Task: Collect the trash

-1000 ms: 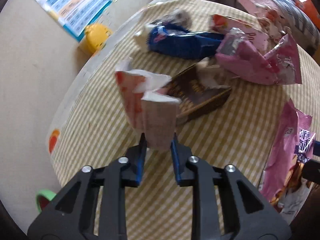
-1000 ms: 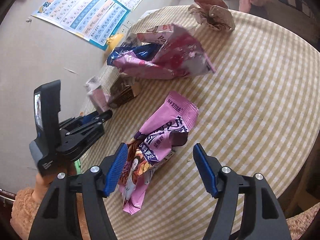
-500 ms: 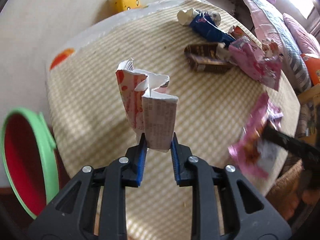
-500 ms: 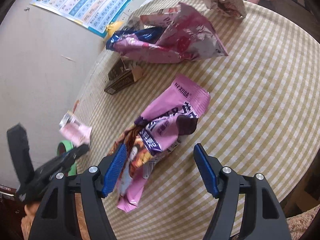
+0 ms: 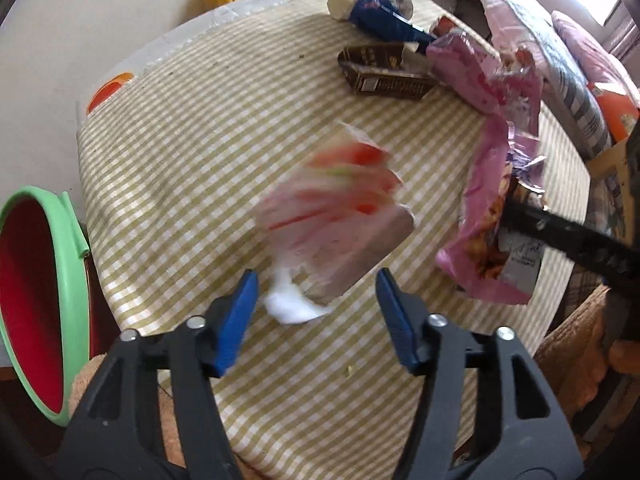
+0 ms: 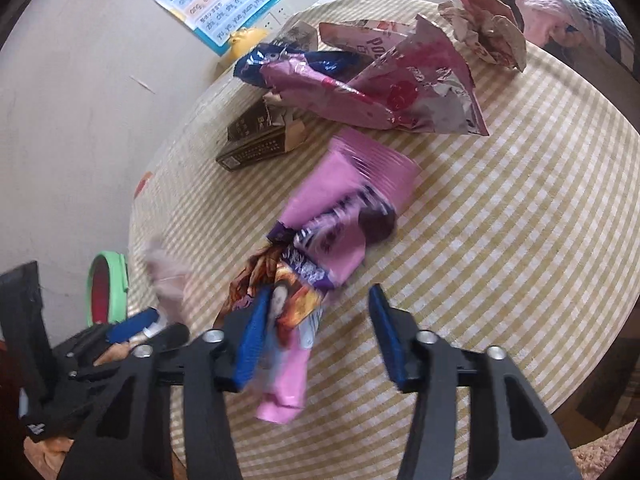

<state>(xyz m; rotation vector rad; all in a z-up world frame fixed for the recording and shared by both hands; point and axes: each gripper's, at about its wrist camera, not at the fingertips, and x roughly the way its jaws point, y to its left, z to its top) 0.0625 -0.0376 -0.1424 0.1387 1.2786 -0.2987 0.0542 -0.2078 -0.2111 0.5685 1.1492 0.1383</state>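
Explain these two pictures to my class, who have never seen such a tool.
No robot: a person holds a gripper in each hand, each with a camera looking along its jaws. One picture comes from the left gripper, one from the right gripper. The table holds trash: a dark box, a blue wrapper, a pink foil bag, crumpled paper. The left jaws stand open around a blurred carton; the right jaws stand open astride a pink snack bag. A green bin sits beside the table.

Round table (image 5: pixel 168 152) – carton (image 5: pixel 340 220) near its front edge, basin (image 5: pixel 36 296) off its left side, flattened box (image 5: pixel 384 74) and wrappers (image 5: pixel 484 76) toward the back – snack bag (image 6: pixel 324 240) right.
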